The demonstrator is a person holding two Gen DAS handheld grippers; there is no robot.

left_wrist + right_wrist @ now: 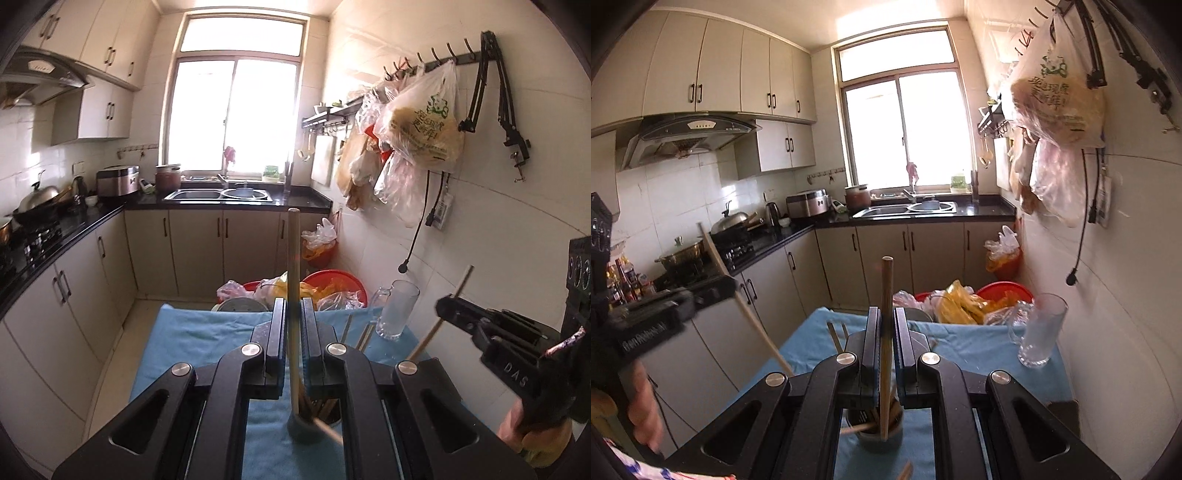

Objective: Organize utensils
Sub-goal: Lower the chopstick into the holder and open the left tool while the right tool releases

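My left gripper (293,325) is shut on a wooden chopstick (293,280) that stands upright with its lower end in a grey cup (308,430) of chopsticks on the blue cloth (207,343). My right gripper (886,332) is shut on another upright wooden chopstick (886,295), its lower end in the same cup (873,434). Each gripper also shows in the other's view, the right gripper (448,308) at the right and the left gripper (716,291) at the left, blurred. Loose chopsticks (360,334) lie on the cloth.
A clear glass mug (397,312) stands at the cloth's far right by the tiled wall, also in the right wrist view (1039,330). Red basins (334,282) with plastic bags sit beyond the table. Cabinets and a black counter (55,236) run along the left.
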